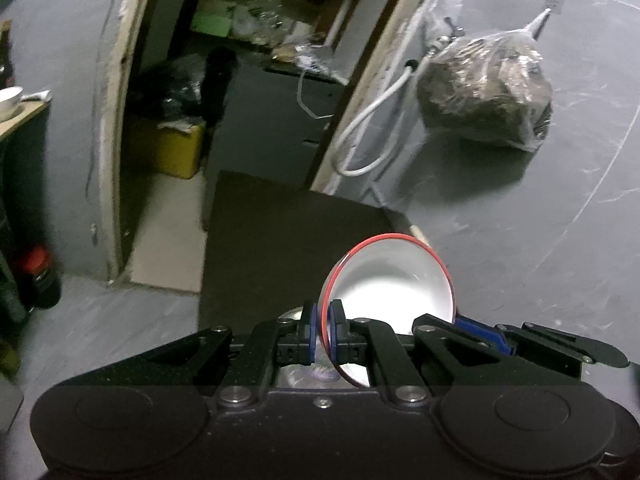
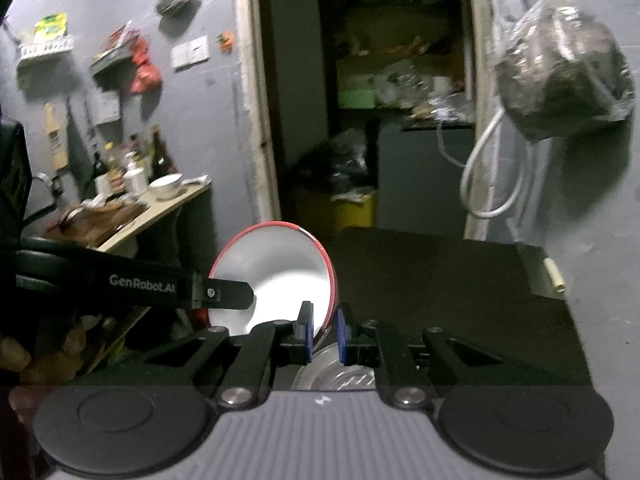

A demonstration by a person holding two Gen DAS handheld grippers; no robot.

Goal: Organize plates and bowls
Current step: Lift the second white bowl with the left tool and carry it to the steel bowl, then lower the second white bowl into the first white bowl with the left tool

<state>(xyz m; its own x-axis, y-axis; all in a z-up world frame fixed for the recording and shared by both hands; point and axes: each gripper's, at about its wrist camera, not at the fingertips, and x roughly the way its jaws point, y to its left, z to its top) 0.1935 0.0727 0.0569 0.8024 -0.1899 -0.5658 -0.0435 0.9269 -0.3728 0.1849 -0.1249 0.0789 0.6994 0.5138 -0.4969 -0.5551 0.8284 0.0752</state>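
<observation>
Tools grasp one red-rimmed white bowl (image 1: 390, 280) from opposite sides, left tool (image 1: 323, 330) and right tool (image 2: 325, 330) each clenched on its rim, above a dark desk (image 2: 460, 280).

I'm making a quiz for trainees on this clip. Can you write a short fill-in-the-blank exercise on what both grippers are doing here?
1. The left hand-held gripper and the right hand-held gripper both grip one white ____.
2. The rim of the bowl is coloured ____.
3. Each gripper pinches the bowl by its ____.
4. The clear bag hangs on the ____.

Missing words: bowl; red; rim; wall
</observation>
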